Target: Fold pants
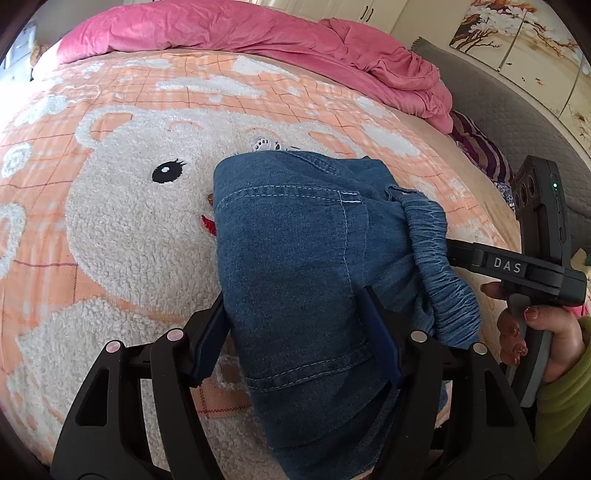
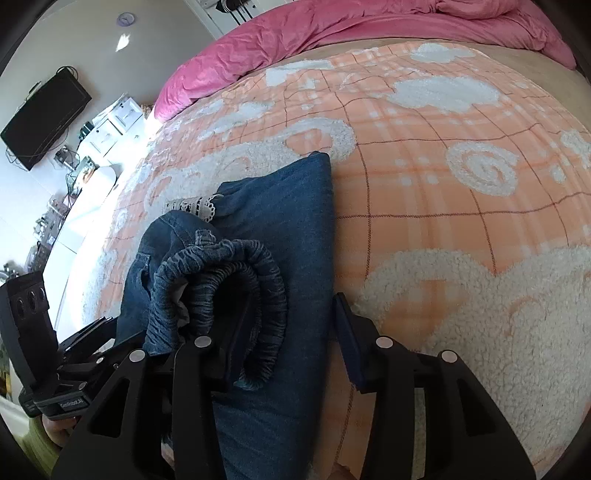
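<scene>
Blue denim pants (image 1: 295, 258) lie folded on a peach bear-pattern blanket (image 1: 129, 221). Their elastic waistband (image 1: 439, 266) is bunched at the right; a bit of white lace (image 1: 267, 144) shows at the far end. My left gripper (image 1: 295, 339) is open, its fingers standing either side of the near part of the pants. In the right wrist view the pants (image 2: 291, 229) lie ahead, waistband (image 2: 225, 280) curled over the left finger. My right gripper (image 2: 291, 332) is open, straddling the denim. It also shows in the left wrist view (image 1: 458, 254).
A crumpled pink duvet (image 1: 258, 33) lies along the far side of the bed. A striped cushion (image 1: 480, 147) and grey headboard (image 1: 517, 122) are at the right. A television (image 2: 44, 118) and cluttered furniture stand beyond the bed's left edge.
</scene>
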`<act>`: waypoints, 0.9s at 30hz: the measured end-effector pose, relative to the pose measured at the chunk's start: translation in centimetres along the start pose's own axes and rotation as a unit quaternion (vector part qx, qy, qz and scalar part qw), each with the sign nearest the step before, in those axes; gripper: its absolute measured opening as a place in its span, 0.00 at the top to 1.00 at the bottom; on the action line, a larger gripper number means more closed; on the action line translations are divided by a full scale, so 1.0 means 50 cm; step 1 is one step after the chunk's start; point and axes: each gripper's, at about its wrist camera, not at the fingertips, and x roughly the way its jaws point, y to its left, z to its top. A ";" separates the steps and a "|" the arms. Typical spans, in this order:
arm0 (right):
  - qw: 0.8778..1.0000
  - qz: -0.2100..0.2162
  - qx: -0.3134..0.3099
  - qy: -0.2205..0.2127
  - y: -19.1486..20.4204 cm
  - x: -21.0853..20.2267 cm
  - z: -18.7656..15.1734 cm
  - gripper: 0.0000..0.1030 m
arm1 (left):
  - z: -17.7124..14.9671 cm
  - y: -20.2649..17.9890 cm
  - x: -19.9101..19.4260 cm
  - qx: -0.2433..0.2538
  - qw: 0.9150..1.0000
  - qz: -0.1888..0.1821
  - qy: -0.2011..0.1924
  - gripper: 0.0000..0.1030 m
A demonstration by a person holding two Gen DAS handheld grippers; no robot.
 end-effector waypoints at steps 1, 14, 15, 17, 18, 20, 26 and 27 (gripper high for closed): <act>1.000 0.000 -0.002 0.001 0.000 0.004 0.002 0.59 | 0.001 0.000 0.001 0.000 1.000 0.000 0.000 0.41; 0.999 0.044 -0.006 -0.003 -0.002 0.007 0.002 0.75 | 0.011 -0.015 0.012 0.002 1.000 -0.002 -0.013 0.53; 0.999 0.042 -0.005 -0.004 -0.002 0.005 0.000 0.75 | 0.011 -0.014 0.010 0.004 1.000 -0.003 -0.014 0.54; 0.999 0.036 0.003 -0.005 -0.006 0.002 -0.005 0.75 | 0.011 -0.012 0.008 0.004 1.000 -0.007 -0.015 0.54; 0.999 0.032 0.005 -0.005 -0.007 0.002 -0.007 0.73 | 0.011 -0.011 0.009 0.004 1.000 -0.007 -0.015 0.54; 0.999 0.029 0.011 -0.006 -0.007 0.006 -0.009 0.71 | 0.012 -0.010 0.014 0.002 1.000 -0.006 -0.016 0.54; 0.999 0.050 0.011 -0.012 -0.007 0.012 -0.007 0.75 | 0.014 -0.017 0.018 0.007 1.000 0.005 -0.017 0.61; 0.998 0.053 0.009 -0.015 -0.004 0.008 -0.007 0.78 | 0.014 -0.016 0.017 0.008 1.000 0.004 -0.017 0.62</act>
